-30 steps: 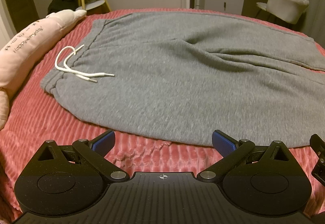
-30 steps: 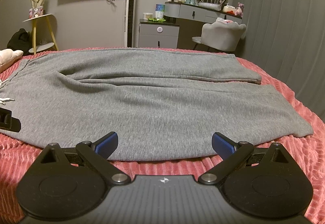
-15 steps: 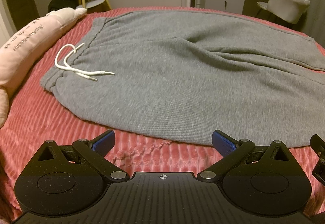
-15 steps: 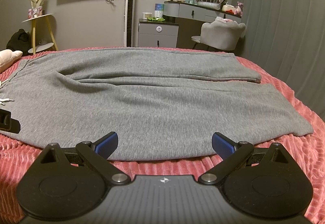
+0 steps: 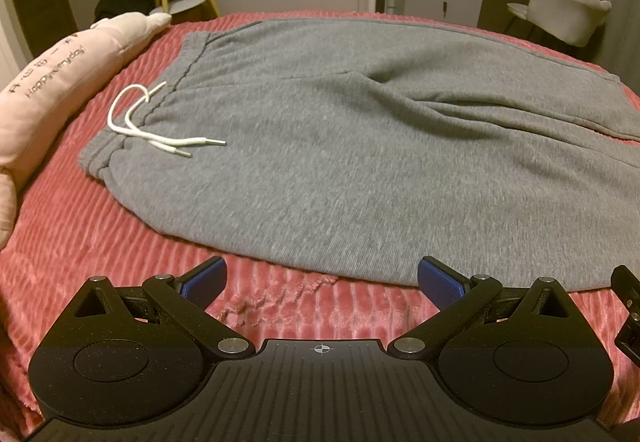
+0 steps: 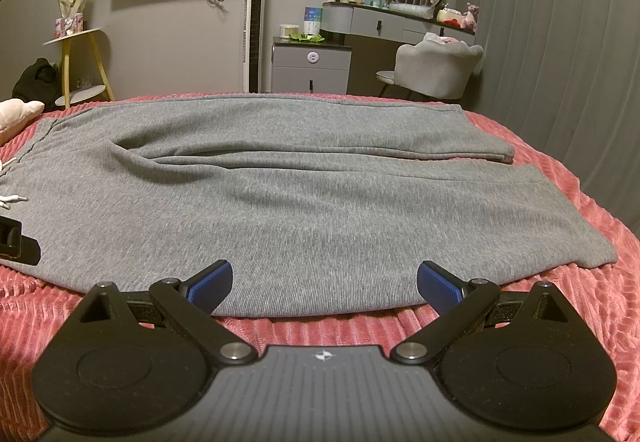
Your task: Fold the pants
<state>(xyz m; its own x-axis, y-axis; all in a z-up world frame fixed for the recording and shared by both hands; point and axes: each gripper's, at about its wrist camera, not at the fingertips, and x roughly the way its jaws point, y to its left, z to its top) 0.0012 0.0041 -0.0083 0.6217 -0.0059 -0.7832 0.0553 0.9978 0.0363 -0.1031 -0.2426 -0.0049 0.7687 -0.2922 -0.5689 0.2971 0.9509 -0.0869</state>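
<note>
Looking at it, the gray pants (image 5: 360,145) were spread flat on the pink ribbed bedspread (image 5: 100,250), waistband to the left with the white drawstring (image 5: 152,129) lying loose on top, legs running off to the right side by side. Nothing folded yet, I'd say.

The left gripper (image 5: 320,278) hung at the near edge of the seat area, fingers wide apart, holding nothing. The right gripper (image 6: 322,282) was further down the near leg, same deal, blue pads spread and empty.

What could've gone wrong: that bedspread is plush, so a low pinch could easily grab it along with the hem and drag it into the fold. Sweatpant fabric is thick and floppy too, so catching only the top layer would leave the bottom one behind and bunch everything. And the drawstring could get trapped inside.

Containers: none on the bed. Just a pink pillow (image 5: 52,89) sitting beside the waistband.
</note>
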